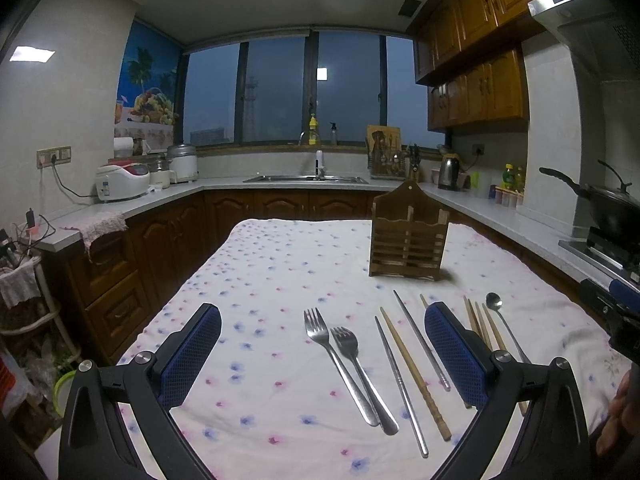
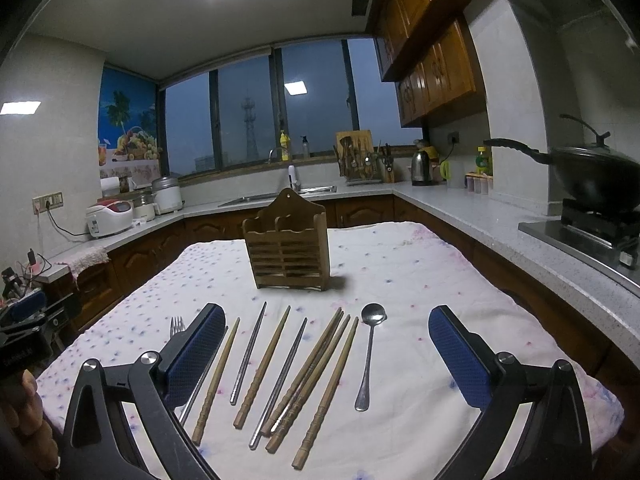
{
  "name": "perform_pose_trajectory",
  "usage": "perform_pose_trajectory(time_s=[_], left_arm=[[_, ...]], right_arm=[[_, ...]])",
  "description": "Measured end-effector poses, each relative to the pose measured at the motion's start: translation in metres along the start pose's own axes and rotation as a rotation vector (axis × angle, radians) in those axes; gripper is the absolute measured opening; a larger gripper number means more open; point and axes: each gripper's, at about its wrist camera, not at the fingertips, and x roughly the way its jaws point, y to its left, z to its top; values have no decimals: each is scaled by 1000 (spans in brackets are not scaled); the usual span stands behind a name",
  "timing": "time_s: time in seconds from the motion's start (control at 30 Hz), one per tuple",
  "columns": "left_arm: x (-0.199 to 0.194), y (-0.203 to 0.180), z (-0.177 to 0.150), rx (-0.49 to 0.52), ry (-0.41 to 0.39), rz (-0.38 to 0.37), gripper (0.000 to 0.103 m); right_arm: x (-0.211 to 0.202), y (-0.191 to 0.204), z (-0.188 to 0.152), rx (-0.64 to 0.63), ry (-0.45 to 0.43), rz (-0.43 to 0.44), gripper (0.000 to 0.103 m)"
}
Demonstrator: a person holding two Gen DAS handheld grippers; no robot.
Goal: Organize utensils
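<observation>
While both tools, left tool (image 1: 322, 352) and right tool (image 2: 326, 354), hang wide open and empty above the cloth-covered tabletop (image 1: 260, 272), forks (image 1: 340, 364), chopsticks (image 2: 308, 376) and a spoon (image 2: 370, 352) lie beneath; the wooden holder (image 2: 290, 250) stands upright beyond, unobstructed.

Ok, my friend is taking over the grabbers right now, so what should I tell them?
Left gripper: open, holding nothing, hovering above the forks.
Right gripper: open, holding nothing, hovering above the chopsticks.
The wooden holder stands upright at the far side of the tablecloth, and nothing shows sticking out of it.
Two forks, the wooden and metal chopsticks and one spoon lie flat in a row in front of it.
Done: nothing yet.
Left: put every utensil into the holder.
</observation>
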Motion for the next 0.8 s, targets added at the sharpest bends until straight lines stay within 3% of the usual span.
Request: perform_pose_trajectory(time_s=[0.3, 0.57, 0.73, 0.8], left_arm=[[16, 3, 6, -13, 55, -20, 102], [55, 8, 26, -41, 183, -70, 102], [75, 7, 40, -33, 228, -99, 98], [88, 5, 44, -29, 243, -105, 94]], right_arm=[[6, 4, -3, -3, 37, -5, 102], [31, 0, -2, 21, 134, 23, 101], [56, -4, 3, 52, 215, 50, 89], [68, -9, 5, 78, 256, 61, 73]])
